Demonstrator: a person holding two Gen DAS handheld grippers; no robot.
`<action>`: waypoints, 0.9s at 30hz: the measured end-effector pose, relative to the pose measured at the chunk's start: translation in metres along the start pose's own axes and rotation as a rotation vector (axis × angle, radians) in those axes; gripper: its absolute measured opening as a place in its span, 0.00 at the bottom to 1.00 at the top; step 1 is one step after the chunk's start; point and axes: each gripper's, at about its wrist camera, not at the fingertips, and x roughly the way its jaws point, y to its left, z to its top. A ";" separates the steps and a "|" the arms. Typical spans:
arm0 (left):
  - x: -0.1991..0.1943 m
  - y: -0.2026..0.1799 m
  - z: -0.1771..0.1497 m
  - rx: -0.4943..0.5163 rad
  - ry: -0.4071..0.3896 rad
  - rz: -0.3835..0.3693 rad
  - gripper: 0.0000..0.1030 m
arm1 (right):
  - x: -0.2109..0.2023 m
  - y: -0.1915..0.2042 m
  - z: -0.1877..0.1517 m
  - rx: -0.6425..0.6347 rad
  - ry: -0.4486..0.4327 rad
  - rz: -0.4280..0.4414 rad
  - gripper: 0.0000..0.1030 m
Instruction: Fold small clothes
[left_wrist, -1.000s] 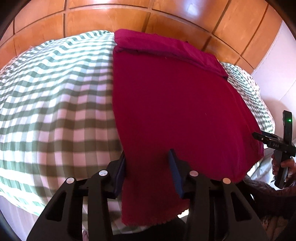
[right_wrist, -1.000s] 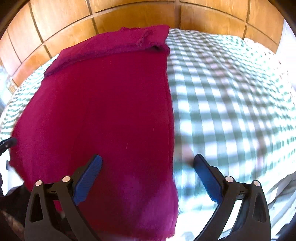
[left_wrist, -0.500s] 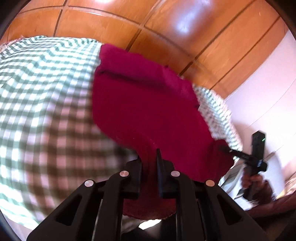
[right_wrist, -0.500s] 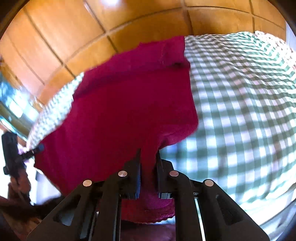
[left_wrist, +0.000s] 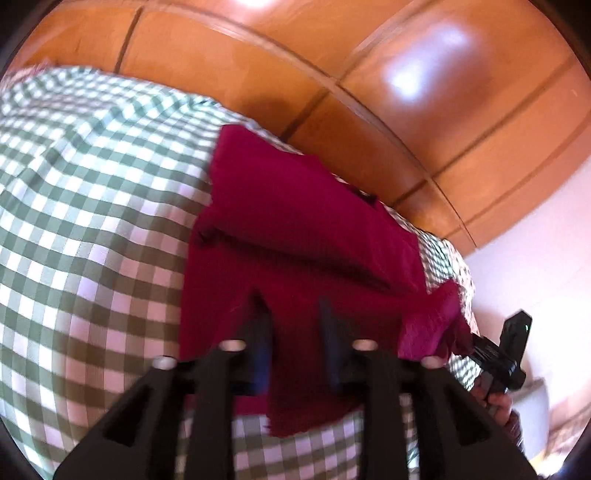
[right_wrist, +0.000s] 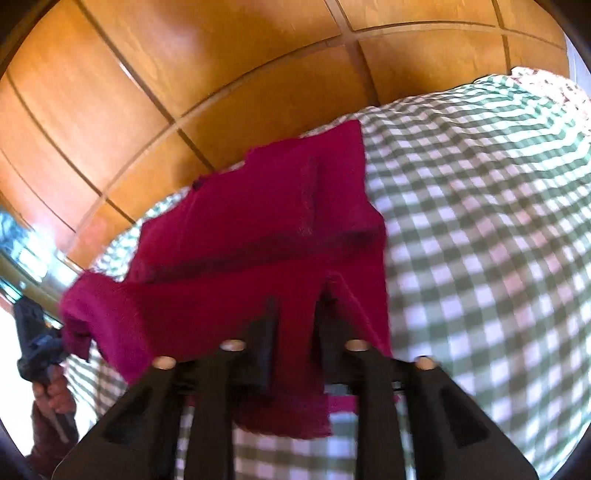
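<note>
A magenta garment (left_wrist: 295, 221) lies on a green-and-white checked cloth (left_wrist: 92, 221). It also shows in the right wrist view (right_wrist: 258, 229). My left gripper (left_wrist: 295, 314) is shut on the garment's near left edge and holds it raised. My right gripper (right_wrist: 295, 314) is shut on the near right edge and holds it raised too. The near part of the garment hangs between the two grippers, over its far part. The right gripper shows at the right of the left wrist view (left_wrist: 506, 354), and the left gripper at the left of the right wrist view (right_wrist: 37, 343).
A wooden panelled wall (left_wrist: 369, 92) stands right behind the checked surface; it also fills the top of the right wrist view (right_wrist: 184, 74). A white wall (left_wrist: 535, 277) is on the right. The checked cloth (right_wrist: 480, 240) spreads wide to the right of the garment.
Both grippers shut on the garment's near edge, then lifted it and carried it toward the far end. The garment now shows as a shorter, doubled shape.
</note>
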 end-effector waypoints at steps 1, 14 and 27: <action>-0.002 0.006 0.004 -0.032 -0.028 0.017 0.48 | -0.004 -0.001 0.003 0.017 -0.036 -0.008 0.93; -0.005 0.042 -0.053 0.027 0.039 0.051 0.62 | -0.018 -0.028 -0.056 -0.002 0.019 -0.107 0.94; -0.003 0.028 -0.081 0.143 0.034 0.183 0.20 | 0.010 -0.008 -0.060 -0.096 0.029 -0.153 0.28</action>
